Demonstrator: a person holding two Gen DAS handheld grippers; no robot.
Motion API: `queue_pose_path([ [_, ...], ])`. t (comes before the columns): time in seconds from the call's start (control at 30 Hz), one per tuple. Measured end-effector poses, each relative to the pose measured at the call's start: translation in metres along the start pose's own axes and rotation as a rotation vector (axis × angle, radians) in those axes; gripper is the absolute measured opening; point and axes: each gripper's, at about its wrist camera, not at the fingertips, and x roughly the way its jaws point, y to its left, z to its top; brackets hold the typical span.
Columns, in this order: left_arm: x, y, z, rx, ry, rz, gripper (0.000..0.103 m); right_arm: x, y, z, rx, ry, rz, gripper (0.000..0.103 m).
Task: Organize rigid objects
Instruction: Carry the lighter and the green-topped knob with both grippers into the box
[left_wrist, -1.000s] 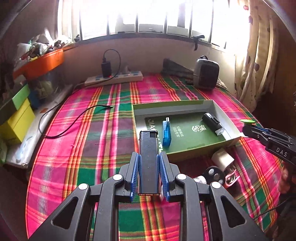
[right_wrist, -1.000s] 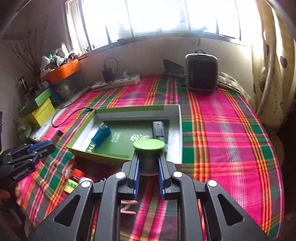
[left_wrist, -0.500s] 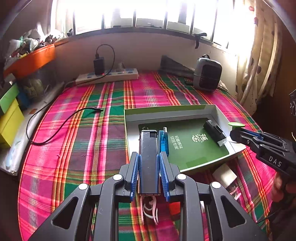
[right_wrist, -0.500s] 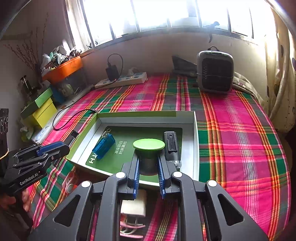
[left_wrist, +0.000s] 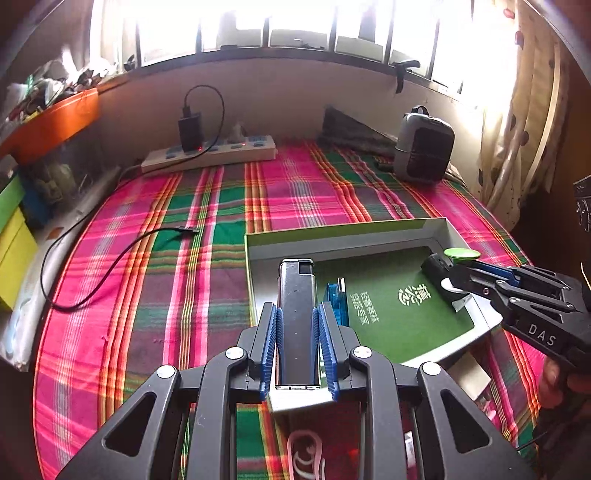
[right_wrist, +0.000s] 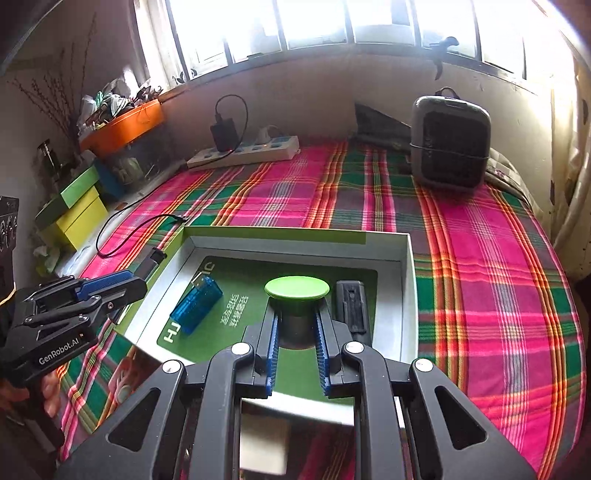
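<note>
Left wrist view: left gripper (left_wrist: 297, 325), clenching a lighter (left_wrist: 296, 295), is now hanging over the box (left_wrist: 369, 229); right gripper (right_wrist: 296, 325), grasping a green-capped bottle (right_wrist: 296, 288), has advanced above it too.

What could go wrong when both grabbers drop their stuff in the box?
1. The lighter in the left gripper hangs above the box's left wall, so it might land on the rim or outside.
2. The green-capped item in the right gripper sits close to the black item and could knock it.
3. The lighter could also land on the blue stick.
</note>
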Motion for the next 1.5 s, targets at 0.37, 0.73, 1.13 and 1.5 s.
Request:
queue_pose_path([
  [0.37,0.028,-0.002,0.012,0.011,0.03,-0.006,0.022,0.032,0.003,0.013,-0.012,0.042,0.009,0.018],
  [0.73,0.045,-0.001,0.009,0.009,0.056,-0.005,0.022,0.053,0.007,0.014,-0.029,0.069,0.016,0.018],
  [1.13,0.05,-0.003,0.008,0.013,0.068,-0.012,0.022,0.06,0.007,0.012,-0.038,0.078,0.021,0.018],
  [1.5,0.051,-0.004,0.008,0.013,0.069,-0.013,0.022,0.061,0.01,0.01,-0.045,0.086,0.025,0.021],
])
